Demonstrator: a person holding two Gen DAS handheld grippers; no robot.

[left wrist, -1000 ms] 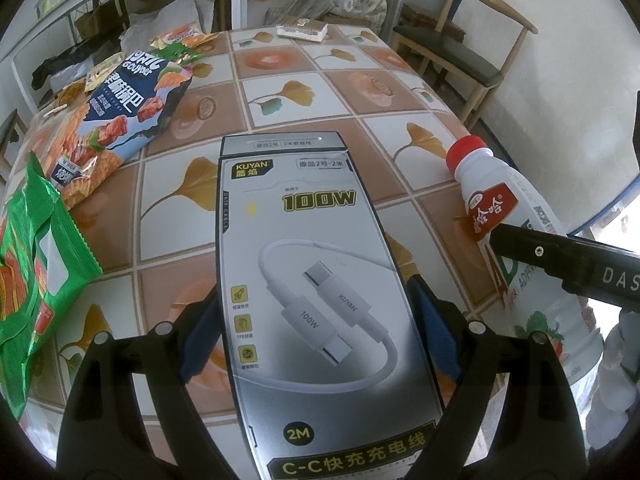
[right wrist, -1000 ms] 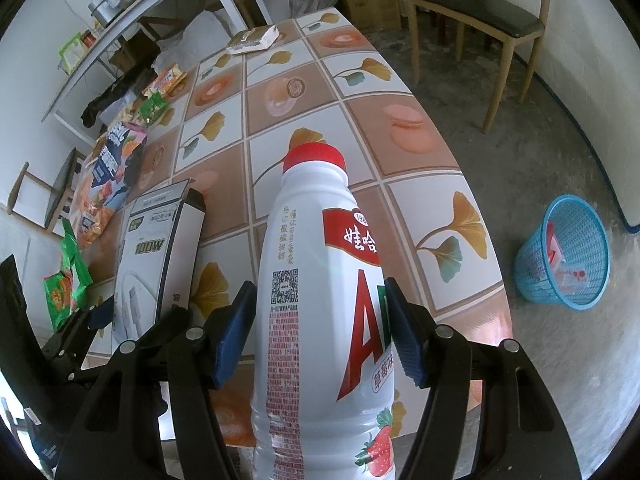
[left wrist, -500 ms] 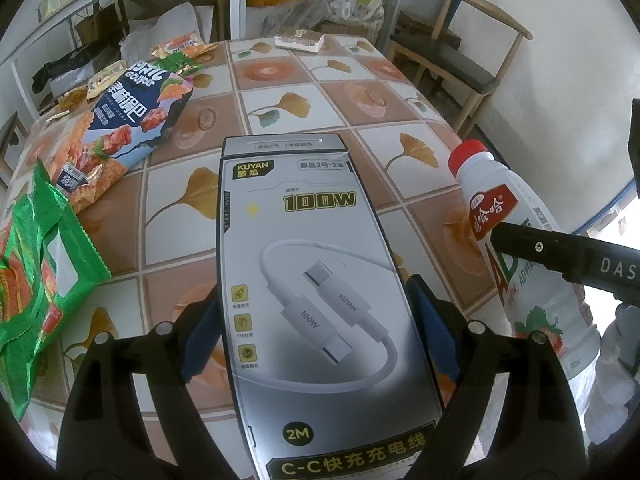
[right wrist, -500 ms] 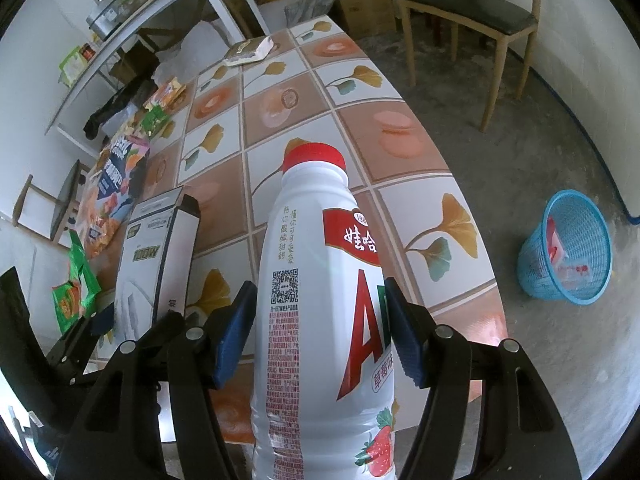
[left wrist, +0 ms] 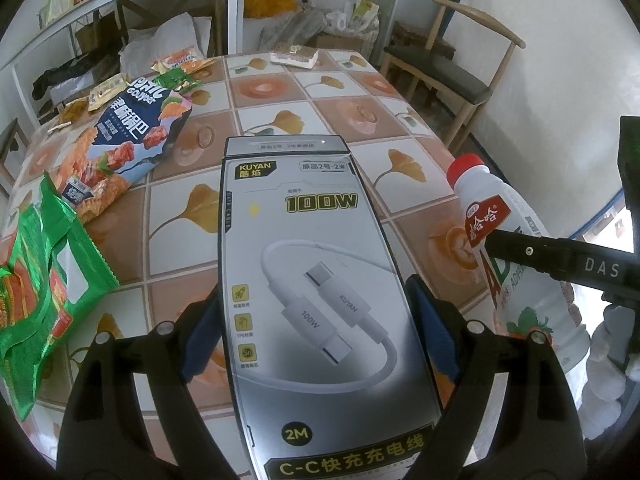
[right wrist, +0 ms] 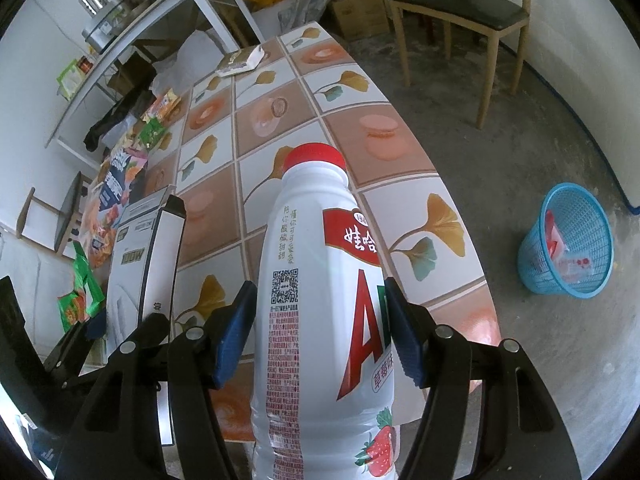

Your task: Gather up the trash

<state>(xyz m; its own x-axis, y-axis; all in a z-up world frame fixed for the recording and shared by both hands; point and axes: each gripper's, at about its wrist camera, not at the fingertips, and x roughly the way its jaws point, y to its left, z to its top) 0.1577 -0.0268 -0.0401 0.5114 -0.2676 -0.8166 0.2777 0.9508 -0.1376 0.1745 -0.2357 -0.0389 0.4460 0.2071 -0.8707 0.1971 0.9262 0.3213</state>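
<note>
My left gripper (left wrist: 316,328) is shut on a grey cable box (left wrist: 312,280) marked 100W, held above the tiled table (left wrist: 288,120). My right gripper (right wrist: 320,328) is shut on a white drink bottle (right wrist: 316,280) with a red cap, held over the table's right edge. The bottle also shows in the left wrist view (left wrist: 516,264), and the box in the right wrist view (right wrist: 144,264). A blue trash basket (right wrist: 568,240) stands on the floor to the right with some wrappers inside.
On the table's left lie a green snack bag (left wrist: 44,280), a blue and orange snack bag (left wrist: 120,148) and small wrappers (left wrist: 176,60). A flat packet (left wrist: 294,55) lies at the far end. A wooden chair (right wrist: 460,8) stands beyond the table.
Both grippers have risen and drawn back a little with their loads; the table looks smaller and farther. Both grips are unchanged.
</note>
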